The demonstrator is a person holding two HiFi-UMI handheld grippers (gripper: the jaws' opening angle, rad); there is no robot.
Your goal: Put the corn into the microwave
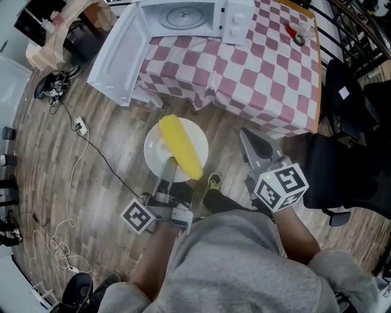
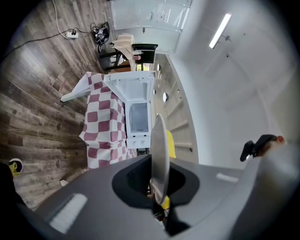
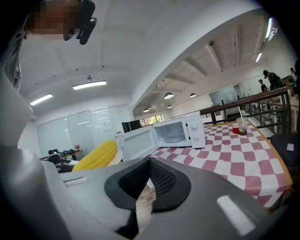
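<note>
Left gripper (image 1: 169,166) clamped on rim of white plate (image 1: 154,147), held above wooden floor. Corn (image 1: 180,147) lies on plate. Right gripper (image 1: 252,142) closed, empty. Microwave (image 1: 183,15) on checked table (image 1: 269,67), door open.

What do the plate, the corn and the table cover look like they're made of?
Plate: white, smooth, faintly glossy, thin rim; probably ceramic or melamine, can't tell which.
Corn: even bright yellow with a smooth sheen; possibly a plastic replica, but could be real.
Table cover: matte checked fabric, since it drapes and folds over the edge.
</note>
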